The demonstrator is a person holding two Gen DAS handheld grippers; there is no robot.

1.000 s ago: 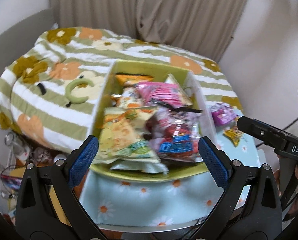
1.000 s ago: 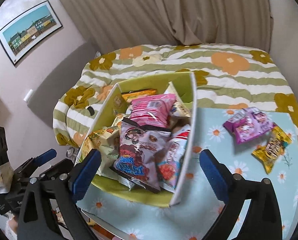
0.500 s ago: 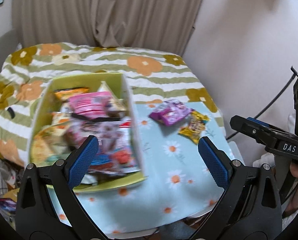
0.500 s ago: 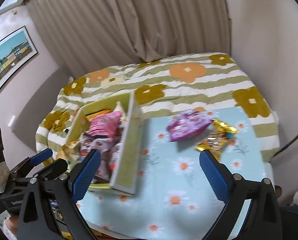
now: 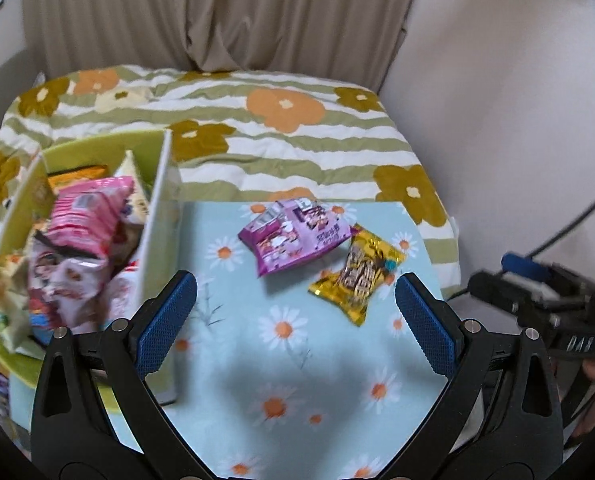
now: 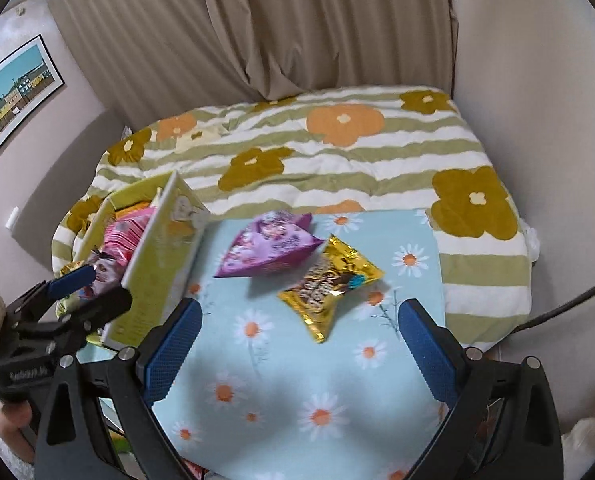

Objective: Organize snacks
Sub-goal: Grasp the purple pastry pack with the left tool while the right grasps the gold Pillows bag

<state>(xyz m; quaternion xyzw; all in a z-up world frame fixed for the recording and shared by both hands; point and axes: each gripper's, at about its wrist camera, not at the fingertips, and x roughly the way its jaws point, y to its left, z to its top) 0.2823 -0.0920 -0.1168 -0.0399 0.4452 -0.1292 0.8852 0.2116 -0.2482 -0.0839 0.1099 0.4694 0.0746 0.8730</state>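
A purple snack bag [image 5: 295,234] [image 6: 267,246] and a gold snack bag [image 5: 357,276] [image 6: 329,284] lie side by side on the daisy tablecloth [image 5: 281,364] [image 6: 273,384]. A green box [image 5: 159,216] [image 6: 161,256] at the left holds several snack bags, a pink one [image 5: 91,210] on top. My left gripper [image 5: 295,316] is open and empty, above the cloth short of the loose bags. My right gripper [image 6: 297,340] is open and empty, just short of the gold bag. Each gripper shows at the edge of the other's view.
A bed with a green-striped flowered quilt [image 5: 281,136] [image 6: 337,152] lies behind the table. Beige curtains [image 6: 257,28] hang at the back, with a wall close on the right. A framed picture [image 6: 13,96] hangs on the left wall.
Both views have swung right, from over the box to the two loose bags on the cloth. Both grippers stay open and empty.
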